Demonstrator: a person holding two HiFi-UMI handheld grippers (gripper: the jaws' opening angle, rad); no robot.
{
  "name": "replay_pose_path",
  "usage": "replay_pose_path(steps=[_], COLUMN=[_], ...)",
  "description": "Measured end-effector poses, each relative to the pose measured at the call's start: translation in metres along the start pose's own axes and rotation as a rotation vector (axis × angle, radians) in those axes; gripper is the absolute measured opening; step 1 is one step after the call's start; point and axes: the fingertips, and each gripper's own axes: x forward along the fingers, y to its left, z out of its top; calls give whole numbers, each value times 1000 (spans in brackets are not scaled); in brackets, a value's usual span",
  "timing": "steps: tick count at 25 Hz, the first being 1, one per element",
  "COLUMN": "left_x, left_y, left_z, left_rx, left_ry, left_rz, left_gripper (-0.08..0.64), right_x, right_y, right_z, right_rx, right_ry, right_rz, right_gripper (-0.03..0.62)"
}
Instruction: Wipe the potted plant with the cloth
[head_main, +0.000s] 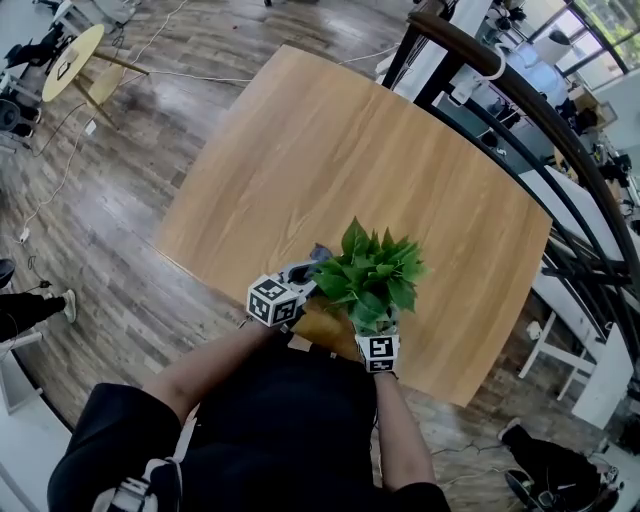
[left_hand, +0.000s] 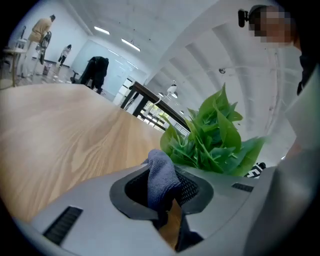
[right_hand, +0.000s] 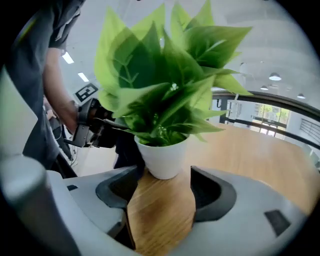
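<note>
On a pale wooden bench (head_main: 330, 170) over plank floor (head_main: 110, 270), the left hand-held gripper (left_hand: 166, 197) clamps the cloth (left_hand: 160, 175) beside the potted plant (head_main: 372, 275); the right hand-held gripper (right_hand: 162, 195) stands open before it.

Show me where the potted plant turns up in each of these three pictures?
Head view: the potted plant sits low centre, by the table's near edge.
Left gripper view: the potted plant is right of centre, just behind the grey-blue cloth.
Right gripper view: the potted plant is at centre, leaves filling the upper half, white pot below.
Shared landmark: the wooden table that it stands on.
</note>
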Motion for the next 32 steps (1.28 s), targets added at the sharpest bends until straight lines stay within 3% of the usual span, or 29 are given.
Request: replay_pose_path(steps=[3, 5, 7, 12, 17, 20, 28, 32], left_x=[4, 9, 12, 14, 5, 0, 1, 0], left_y=[8, 8, 4, -5, -26, -36, -12, 0], left_z=[10, 11, 12, 6, -15, -29, -16, -1], left_rx=[17, 26, 30, -4, 22, -9, -16, -1], left_ry=[-12, -10, -18, -34, 50, 67, 27, 19], left_rz=[17, -8, -49, -83, -133, -154, -92, -70], left_gripper=[87, 87, 87, 87, 87, 87, 87, 87], right_x=[5, 11, 15, 16, 19, 17, 11, 6], right_y=[-9, -5, -1, -4, -3, -3, 24, 12], right_z=[9, 15, 22, 30, 26, 30, 18, 15], right_rx=[-64, -144, -165, -102, -32, -37, -65, 1], right_ry=[-3, 1, 0, -12, -9, -8, 28, 10], right_rz=[5, 50, 65, 29, 0, -20, 50, -24], right_gripper=[310, 310, 310, 308, 308, 307, 308, 308])
